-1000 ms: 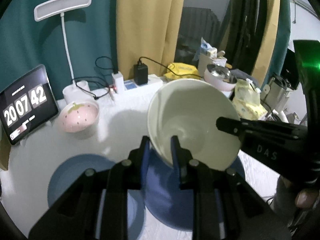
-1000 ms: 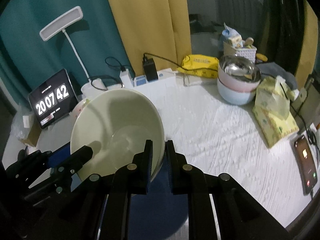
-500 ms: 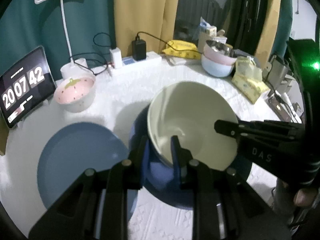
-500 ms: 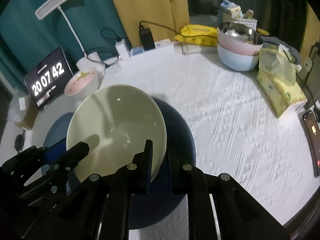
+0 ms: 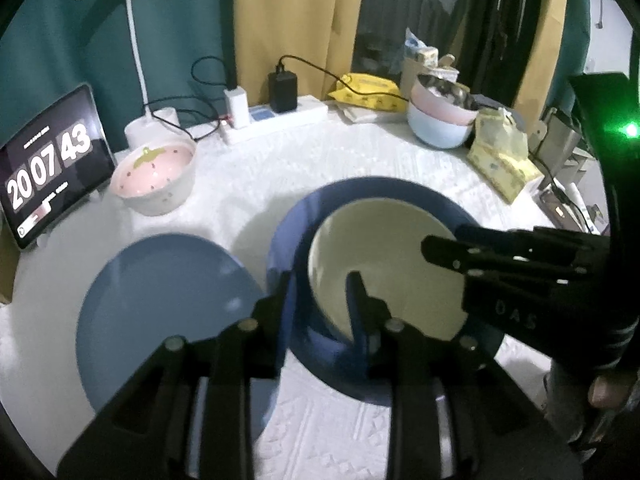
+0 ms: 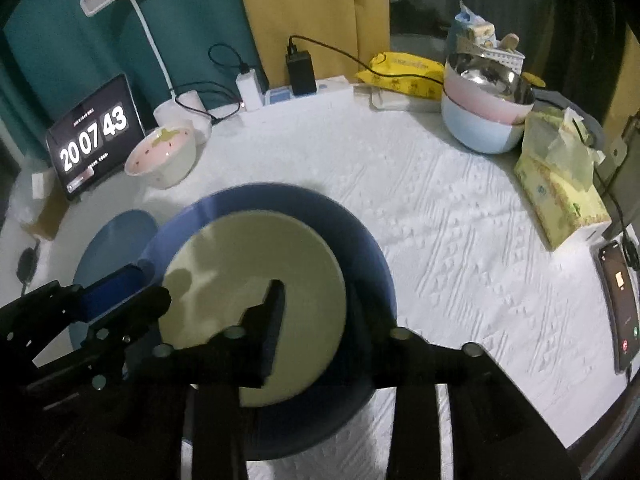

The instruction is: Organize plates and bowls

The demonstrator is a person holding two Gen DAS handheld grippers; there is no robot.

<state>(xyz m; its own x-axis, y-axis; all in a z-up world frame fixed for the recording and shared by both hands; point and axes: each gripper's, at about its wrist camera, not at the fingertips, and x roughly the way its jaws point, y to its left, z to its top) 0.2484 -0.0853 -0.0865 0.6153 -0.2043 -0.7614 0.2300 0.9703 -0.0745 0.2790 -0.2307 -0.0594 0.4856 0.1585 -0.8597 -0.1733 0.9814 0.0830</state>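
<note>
White textured tablecloth [image 6: 440,240] | cream bowl [image 5: 384,264] sits in dark blue plate [image 5: 360,200] | left gripper [image 5: 320,292] straddles rim, half-open | right gripper [image 6: 320,312] spread wide, holding nothing | ceramic: stiff, slippery, fragile; grip rim.

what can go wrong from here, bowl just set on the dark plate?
1. The right hand-held gripper is open, but one finger is inside the cream bowl and one outside. Pulling away sideways could hook the rim and tip it.
2. The left hand-held gripper also straddles the rim, so uneven withdrawal may drag the bowl.
3. The bowl sits off-centre on the dark blue plate, so a nudge could slide it.
</note>
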